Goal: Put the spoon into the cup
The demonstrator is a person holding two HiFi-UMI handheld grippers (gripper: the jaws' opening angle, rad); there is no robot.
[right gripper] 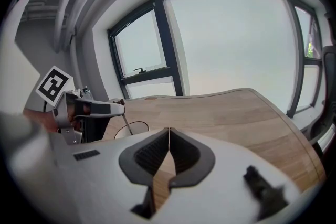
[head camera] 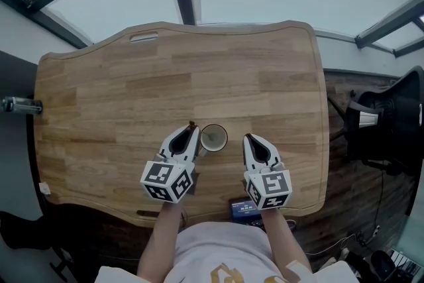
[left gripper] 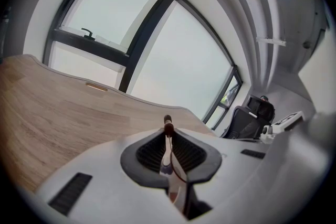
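A round white cup (head camera: pixel 214 138) stands on the wooden table (head camera: pixel 132 96) near its front edge, between my two grippers. My left gripper (head camera: pixel 191 134) is just left of the cup and shut on a thin spoon (left gripper: pixel 167 152), whose dark end (left gripper: pixel 168 126) pokes out past the jaw tips. In the right gripper view the spoon (right gripper: pixel 126 122) slants down from the left gripper (right gripper: pixel 113 107) toward the cup's rim (right gripper: pixel 134 127); whether it is inside I cannot tell. My right gripper (head camera: pixel 249 140), right of the cup, is shut with nothing in it (right gripper: pixel 169 134).
A black office chair (head camera: pixel 391 116) stands off the table's right side. A small bottle-like object (head camera: pixel 20 105) sticks out at the table's left edge. A small device with a lit screen (head camera: pixel 244 209) lies at the front edge by the person's body. Windows lie beyond the far edge.
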